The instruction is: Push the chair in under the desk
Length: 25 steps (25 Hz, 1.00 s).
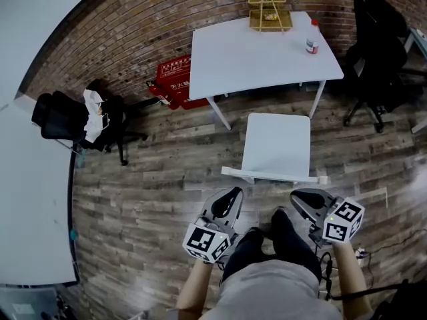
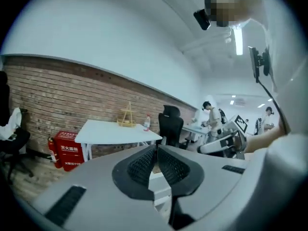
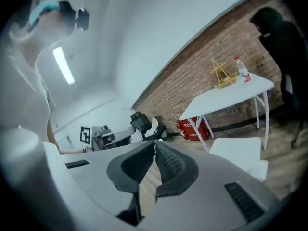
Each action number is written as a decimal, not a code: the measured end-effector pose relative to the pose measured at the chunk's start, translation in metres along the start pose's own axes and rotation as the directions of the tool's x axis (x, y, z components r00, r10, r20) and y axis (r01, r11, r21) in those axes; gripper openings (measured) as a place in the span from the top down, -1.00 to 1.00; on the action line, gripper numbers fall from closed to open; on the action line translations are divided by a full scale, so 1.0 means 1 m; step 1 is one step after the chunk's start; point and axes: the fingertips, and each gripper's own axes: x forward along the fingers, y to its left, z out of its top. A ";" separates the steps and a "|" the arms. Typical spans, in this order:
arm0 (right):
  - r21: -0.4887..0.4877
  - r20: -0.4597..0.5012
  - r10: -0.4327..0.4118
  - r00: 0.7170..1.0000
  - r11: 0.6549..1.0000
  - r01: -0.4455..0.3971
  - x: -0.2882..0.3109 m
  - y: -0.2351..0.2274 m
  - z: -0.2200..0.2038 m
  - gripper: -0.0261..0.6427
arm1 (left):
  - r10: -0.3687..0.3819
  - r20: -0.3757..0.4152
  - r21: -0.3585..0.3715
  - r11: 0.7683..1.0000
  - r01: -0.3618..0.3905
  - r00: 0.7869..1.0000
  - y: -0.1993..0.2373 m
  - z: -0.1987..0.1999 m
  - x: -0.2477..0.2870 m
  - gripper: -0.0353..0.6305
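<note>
The white chair (image 1: 277, 145) stands on the wood floor, pulled out from the white desk (image 1: 260, 55), with its backrest rail nearest me. My left gripper (image 1: 233, 193) hovers just short of the rail's left end, shut and empty. My right gripper (image 1: 298, 196) is held near the rail's right part, also shut with nothing in it. Neither touches the chair. In the left gripper view the shut jaws (image 2: 156, 148) point toward the desk (image 2: 115, 130). In the right gripper view the jaws (image 3: 155, 144) meet at their tips, with the chair seat (image 3: 238, 150) and desk (image 3: 231, 97) to the right.
A wire rack (image 1: 269, 9) and a small bottle (image 1: 311, 42) sit on the desk. A red extinguisher box (image 1: 177, 82) stands by the brick wall. Black office chairs stand at the right (image 1: 377, 45) and left (image 1: 73, 119). A white table (image 1: 33, 199) runs along the left.
</note>
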 end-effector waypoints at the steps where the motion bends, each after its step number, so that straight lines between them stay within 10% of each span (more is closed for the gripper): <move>1: 0.054 0.041 -0.008 0.999 0.999 0.006 0.001 0.004 -0.006 0.84 | 0.046 0.010 0.002 0.999 -0.046 0.999 0.008 -0.002 -0.015 0.79; 6: 0.142 0.146 -0.218 0.965 0.970 0.198 0.004 0.026 -0.046 0.84 | 0.141 -0.028 -0.030 0.989 -0.142 0.990 0.033 -0.032 -0.078 0.79; 11: 0.286 0.304 -0.432 0.849 0.892 0.351 -0.008 0.058 -0.069 0.84 | 0.080 -0.055 -0.092 0.992 -0.085 0.995 0.044 -0.057 -0.131 0.79; 14: 0.320 0.340 -0.584 0.737 0.809 0.494 -0.029 0.074 -0.084 0.84 | 0.044 -0.067 -0.070 0.996 -0.049 0.997 0.042 -0.069 -0.146 0.79; 17: 0.273 0.306 -0.774 0.555 0.630 0.728 -0.054 0.084 -0.096 0.84 | 0.024 -0.056 -0.054 0.998 -0.027 0.998 0.037 -0.075 -0.150 0.79; 19: 0.227 0.296 -0.823 0.486 0.554 0.801 -0.062 0.096 -0.096 0.84 | 0.022 -0.045 -0.051 0.998 -0.025 0.999 0.031 -0.072 -0.150 0.79; 25: 0.169 0.325 -0.812 0.484 0.554 0.815 -0.061 0.125 -0.086 0.84 | 0.002 0.000 -0.022 1.000 -0.002 1.000 -0.002 -0.051 -0.149 0.79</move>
